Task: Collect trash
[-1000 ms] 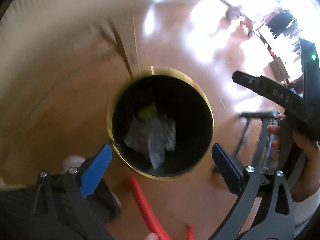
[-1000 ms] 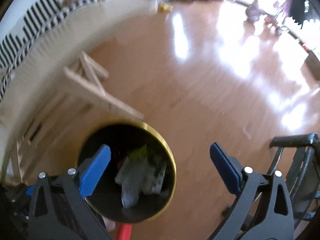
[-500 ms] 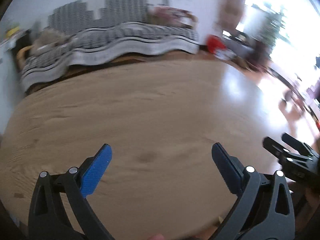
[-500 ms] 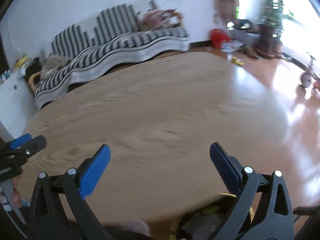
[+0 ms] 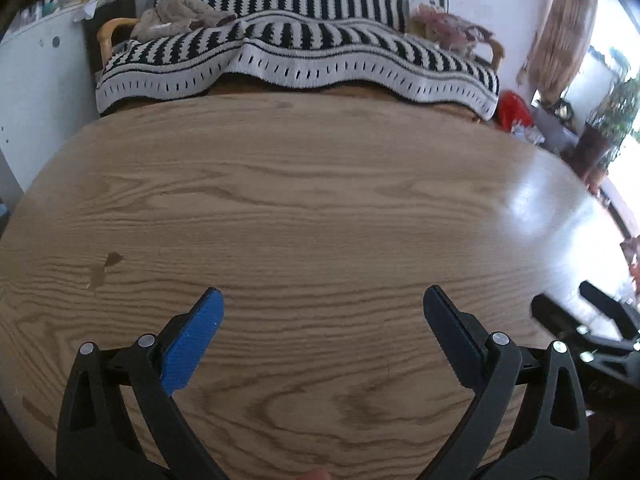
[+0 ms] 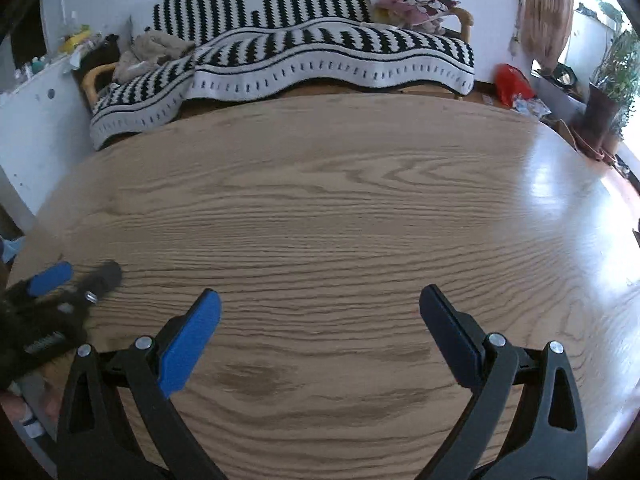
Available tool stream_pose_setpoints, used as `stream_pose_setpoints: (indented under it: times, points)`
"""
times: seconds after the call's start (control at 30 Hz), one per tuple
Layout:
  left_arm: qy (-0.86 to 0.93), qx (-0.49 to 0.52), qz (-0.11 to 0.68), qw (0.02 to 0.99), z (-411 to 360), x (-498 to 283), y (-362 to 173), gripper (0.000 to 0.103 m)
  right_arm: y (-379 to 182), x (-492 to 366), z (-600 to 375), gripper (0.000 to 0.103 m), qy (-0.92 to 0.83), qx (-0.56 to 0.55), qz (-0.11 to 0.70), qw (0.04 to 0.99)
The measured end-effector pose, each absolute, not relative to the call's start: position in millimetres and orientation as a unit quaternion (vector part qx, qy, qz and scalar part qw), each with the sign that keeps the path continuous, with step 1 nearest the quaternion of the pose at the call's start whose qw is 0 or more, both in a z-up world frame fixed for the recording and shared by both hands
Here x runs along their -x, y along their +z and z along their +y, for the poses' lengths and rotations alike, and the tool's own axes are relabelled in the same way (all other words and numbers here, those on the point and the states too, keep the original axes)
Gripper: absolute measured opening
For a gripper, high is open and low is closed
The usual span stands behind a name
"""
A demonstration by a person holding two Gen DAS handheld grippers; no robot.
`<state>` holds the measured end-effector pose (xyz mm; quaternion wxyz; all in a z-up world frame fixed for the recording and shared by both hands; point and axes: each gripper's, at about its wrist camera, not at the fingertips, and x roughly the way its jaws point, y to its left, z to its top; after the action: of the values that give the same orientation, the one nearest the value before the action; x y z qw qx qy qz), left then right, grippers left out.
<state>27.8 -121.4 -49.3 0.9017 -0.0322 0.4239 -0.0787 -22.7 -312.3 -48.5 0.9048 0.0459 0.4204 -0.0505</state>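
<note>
Wood surface (image 5: 320, 208) bare, sofa (image 5: 296, 52) behind. Left gripper (image 5: 320, 320), right gripper (image 6: 318, 316): fingers wide apart, holding nothing. Risk: no trash seen here, grippers close together, may bump.

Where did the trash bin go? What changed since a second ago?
Both grippers swung up from the gold-rimmed bin on the floor to face the wooden table. The bin has left both views. The left gripper and right gripper took hold of nothing and stayed open and empty. The striped sofa sits behind the table.
</note>
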Motion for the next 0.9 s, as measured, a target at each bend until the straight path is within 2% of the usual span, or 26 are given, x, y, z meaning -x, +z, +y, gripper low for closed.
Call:
stream_pose_setpoints:
  times: [0.9]
  points:
    - [-0.075, 0.000, 0.400, 0.914, -120.8, -23.2, -50.9, 0.097, -53.0, 35.3, -321.5, 0.096, -0.065, -0.044, 0.426, 0.901]
